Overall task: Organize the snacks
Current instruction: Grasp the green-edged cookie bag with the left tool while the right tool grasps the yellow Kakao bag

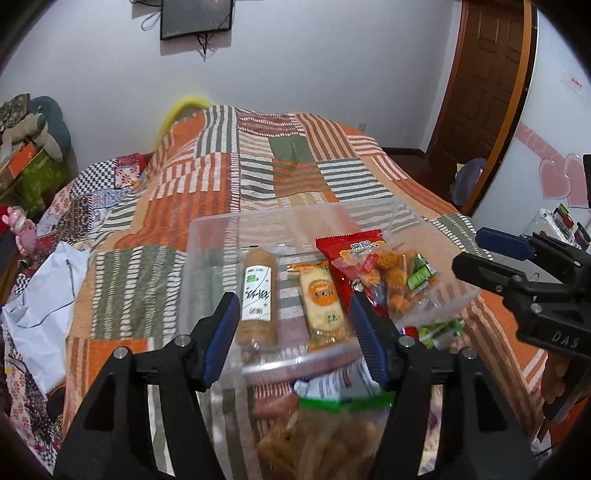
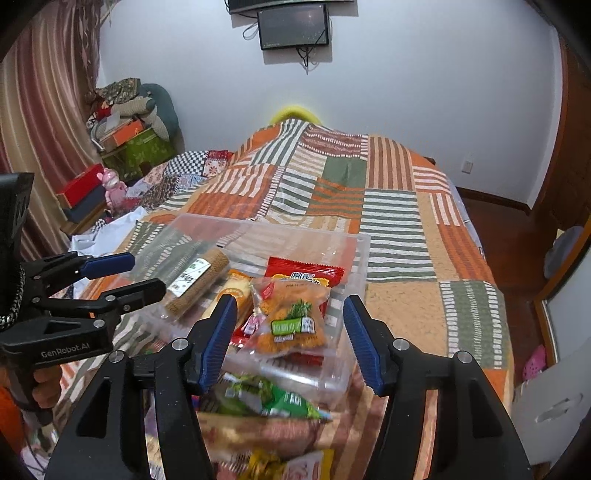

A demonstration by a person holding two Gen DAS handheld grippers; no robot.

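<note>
A clear plastic bin (image 1: 221,229) (image 2: 354,243) sits on the striped bed cover. In it lie a brown roll snack (image 1: 258,295) (image 2: 199,280), an orange cracker pack (image 1: 321,306) (image 2: 236,291), a red packet (image 1: 351,251) (image 2: 303,273) and a clear bag of fried pieces (image 1: 399,284) (image 2: 291,321). More snack bags (image 1: 332,424) (image 2: 266,406) lie in front of the bin. My left gripper (image 1: 295,332) (image 2: 122,277) is open and empty over the bin's near edge. My right gripper (image 2: 291,339) (image 1: 480,254) is open and empty just right of it.
The bed (image 1: 295,166) fills the view, with a patchwork quilt (image 1: 92,192) and white plastic bag (image 1: 40,302) at the left. Boxes and soft toys (image 2: 129,133) stand by the curtain. A wooden door (image 1: 480,92) and wall screen (image 2: 293,27) lie beyond.
</note>
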